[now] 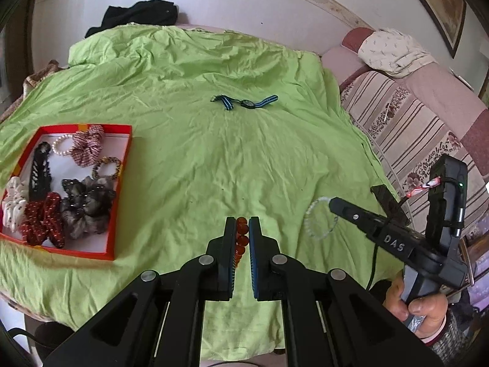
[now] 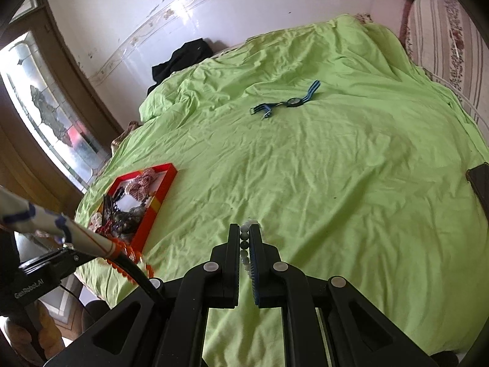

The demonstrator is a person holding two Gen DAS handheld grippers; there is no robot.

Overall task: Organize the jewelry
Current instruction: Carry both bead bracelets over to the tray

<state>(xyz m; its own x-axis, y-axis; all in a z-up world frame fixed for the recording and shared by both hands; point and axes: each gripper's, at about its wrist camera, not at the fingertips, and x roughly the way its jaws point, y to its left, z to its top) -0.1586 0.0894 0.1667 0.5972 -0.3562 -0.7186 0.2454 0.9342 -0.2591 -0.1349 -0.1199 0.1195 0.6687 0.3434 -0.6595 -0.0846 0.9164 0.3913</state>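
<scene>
The amber bead bracelet (image 1: 240, 235) is clamped between the pads of the left hand-held gripper (image 1: 241, 229), held above the near edge of the bed; its loop hangs below the jaws, as the right wrist view shows (image 2: 131, 258). The pale bead bracelet (image 1: 319, 218) is pinched at one point of its ring by the right hand-held gripper (image 2: 245, 235), which is closed on it; the rest of the ring dangles free over the green sheet (image 1: 214, 159). Both hand-held grippers are thus occupied, each gripping one strand.

Judged from appearance, both bracelets are light, limp strings of hard, smooth beads. They would swing with any quick move and could slide between the pads, since round beads offer little flat contact. A hold across the cord between two beads, or squarely on one bead, looks the safest; a pull against a snag might break the cord.

The red box (image 1: 120, 180) lies on the left part of the bed, well apart from both hand-held grippers. It already contains scrunchies, a pearl bracelet (image 1: 61, 145), a black hair clip (image 1: 38, 169) and a patterned ring-shaped band. Free floor remains near its middle and far wall.

A wristwatch with a blue striped strap (image 1: 246, 103) lies flat farther up the bed, untouched, well apart from the box. A dark garment (image 1: 140, 15) lies at the head of the bed. The person's hand (image 1: 418, 309) grips the right handle.
</scene>
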